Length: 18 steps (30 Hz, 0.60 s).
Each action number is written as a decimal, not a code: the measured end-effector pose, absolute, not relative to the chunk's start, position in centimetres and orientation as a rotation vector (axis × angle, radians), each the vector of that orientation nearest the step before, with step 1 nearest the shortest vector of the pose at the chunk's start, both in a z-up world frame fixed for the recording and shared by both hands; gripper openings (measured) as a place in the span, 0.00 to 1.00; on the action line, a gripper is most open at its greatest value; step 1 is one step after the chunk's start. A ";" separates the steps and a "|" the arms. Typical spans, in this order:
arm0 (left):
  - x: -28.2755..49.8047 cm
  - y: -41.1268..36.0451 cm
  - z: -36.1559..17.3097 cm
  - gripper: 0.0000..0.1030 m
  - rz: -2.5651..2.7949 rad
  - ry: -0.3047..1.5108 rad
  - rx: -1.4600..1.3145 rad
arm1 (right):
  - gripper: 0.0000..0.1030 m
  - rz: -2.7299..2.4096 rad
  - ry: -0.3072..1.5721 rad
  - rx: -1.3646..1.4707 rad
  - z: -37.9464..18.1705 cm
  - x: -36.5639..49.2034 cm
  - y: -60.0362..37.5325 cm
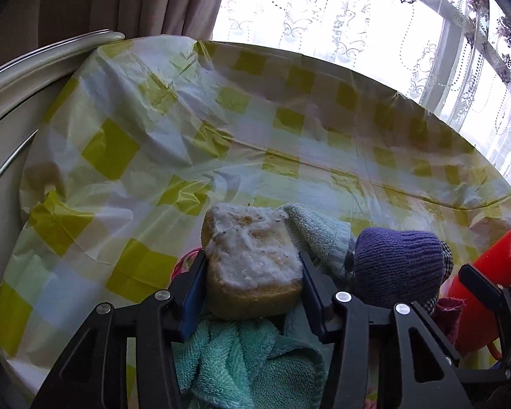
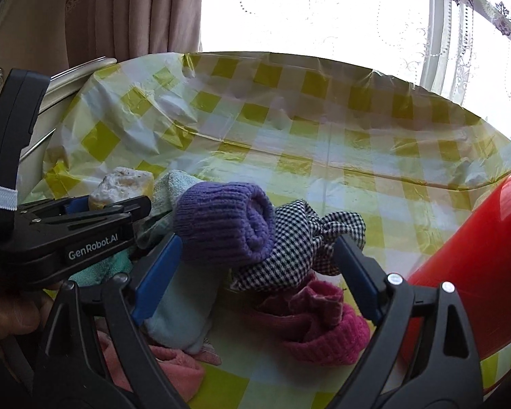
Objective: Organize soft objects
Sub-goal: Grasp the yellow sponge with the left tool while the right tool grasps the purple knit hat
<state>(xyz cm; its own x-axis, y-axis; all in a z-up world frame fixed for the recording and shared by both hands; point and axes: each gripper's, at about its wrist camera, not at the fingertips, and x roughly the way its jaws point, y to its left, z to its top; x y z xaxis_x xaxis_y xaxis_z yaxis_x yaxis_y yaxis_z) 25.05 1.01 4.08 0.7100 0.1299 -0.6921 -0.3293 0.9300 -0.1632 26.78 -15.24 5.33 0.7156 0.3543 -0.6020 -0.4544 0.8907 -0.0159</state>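
Left jaws clamped on sponge (image 1: 253, 259), right jaws wide around checked cloth (image 2: 289, 252); most of pile apparently still unsorted on table (image 1: 323, 156).

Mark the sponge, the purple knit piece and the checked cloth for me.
sponge (image 1: 253, 259): left wrist view, on its white top face.
purple knit piece (image 2: 226, 223): right wrist view, on its ribbed side.
checked cloth (image 2: 296, 248): right wrist view, on its bunched middle.

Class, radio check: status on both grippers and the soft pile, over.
Left gripper shut on sponge. Right gripper open, straddling purple knit and checked cloth. Red container crowds the right.
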 end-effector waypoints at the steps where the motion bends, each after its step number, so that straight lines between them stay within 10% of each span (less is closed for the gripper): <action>1: 24.6 1.3 4.3 0.49 0.264 0.719 -0.300 | 0.89 0.453 0.628 -0.176 5.3 26.8 -14.9; 12: 22.3 2.1 5.2 0.49 0.346 0.587 -0.325 | 0.89 0.431 0.594 -0.290 4.0 27.8 -11.2; 15: 22.2 1.8 4.9 0.49 0.357 0.581 -0.309 | 0.65 0.426 0.579 -0.305 3.5 27.5 -10.9; 18: 21.7 1.4 5.0 0.48 0.363 0.562 -0.299 | 0.62 0.435 0.569 -0.295 3.3 27.2 -11.3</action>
<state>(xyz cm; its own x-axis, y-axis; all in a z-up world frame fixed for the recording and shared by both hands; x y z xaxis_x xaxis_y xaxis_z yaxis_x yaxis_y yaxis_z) 21.74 1.36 4.95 0.7859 0.2511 -0.5651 -0.4116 0.8944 -0.1750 27.17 -11.27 3.28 0.7562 0.3128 -0.5748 -0.4724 0.8688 -0.1487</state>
